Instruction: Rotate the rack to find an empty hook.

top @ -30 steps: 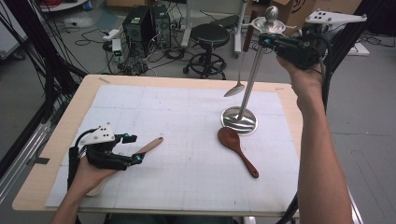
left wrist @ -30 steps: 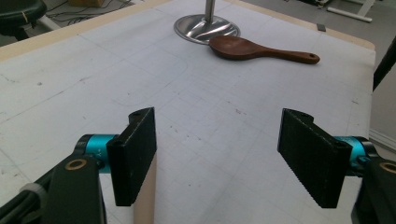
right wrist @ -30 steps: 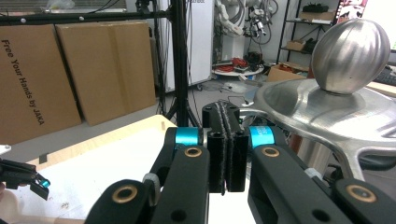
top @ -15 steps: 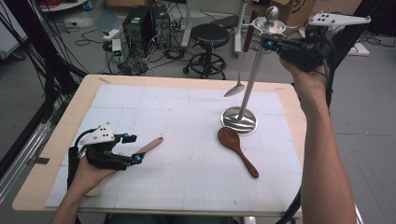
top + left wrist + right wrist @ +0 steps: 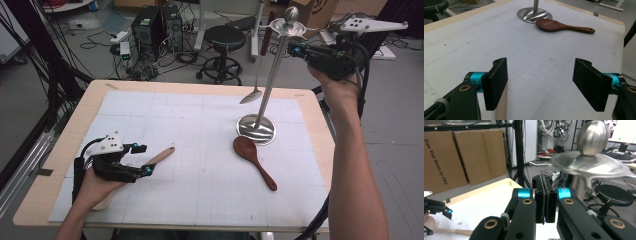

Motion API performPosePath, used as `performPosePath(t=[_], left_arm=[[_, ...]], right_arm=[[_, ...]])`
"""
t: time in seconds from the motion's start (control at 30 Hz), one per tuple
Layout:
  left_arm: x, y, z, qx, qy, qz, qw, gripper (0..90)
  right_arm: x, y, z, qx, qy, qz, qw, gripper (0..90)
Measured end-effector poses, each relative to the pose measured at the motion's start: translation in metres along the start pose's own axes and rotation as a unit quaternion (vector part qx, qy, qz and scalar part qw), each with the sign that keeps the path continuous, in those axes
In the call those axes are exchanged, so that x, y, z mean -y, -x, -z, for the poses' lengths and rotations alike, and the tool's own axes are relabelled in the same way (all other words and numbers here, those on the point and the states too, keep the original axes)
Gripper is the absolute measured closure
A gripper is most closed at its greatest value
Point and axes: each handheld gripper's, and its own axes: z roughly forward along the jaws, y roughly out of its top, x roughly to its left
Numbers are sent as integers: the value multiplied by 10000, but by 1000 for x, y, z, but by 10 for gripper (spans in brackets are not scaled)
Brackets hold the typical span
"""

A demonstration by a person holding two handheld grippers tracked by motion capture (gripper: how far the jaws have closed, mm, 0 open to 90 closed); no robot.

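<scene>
On my high view the left tongs rest low at the near left of the desk, spread wide and pinching nothing; a pale wooden spoon lies beneath them, its handle poking out past the tips toward the middle of the white gridded mat. My left gripper view shows what the high view cannot: the spoon's handle passes right under the one pad, while the other pad stands well apart over bare mat. The right tongs are held high at the far right, just beside the top of the steel utensil stand, and my right gripper view shows their pads pressed flat together with nothing between them. From there the stand's knob and its flat hanger disc loom close, just ahead and to one side of the tips. A metal spoon with a dark handle hangs from that disc on the far side of the pole. A dark wooden spoon lies on the mat with its bowl touching the stand's round base, handle pointing toward the near right; the left gripper view shows it straight ahead across open mat. Beyond the desk are a black stool and a computer tower among cables.
</scene>
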Motion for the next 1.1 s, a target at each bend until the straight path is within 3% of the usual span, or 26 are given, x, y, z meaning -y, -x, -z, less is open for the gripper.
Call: performPosePath(t=[0.57,1.1], left_arm=[[1,1,-3,11,-35,-8,10000,289],[1,1,-3,3,-39,-12,10000,289]], right_arm=[[9,20,28,321,102,-228,9992,899],[2,23,26,299,148,-202,9992,899]])
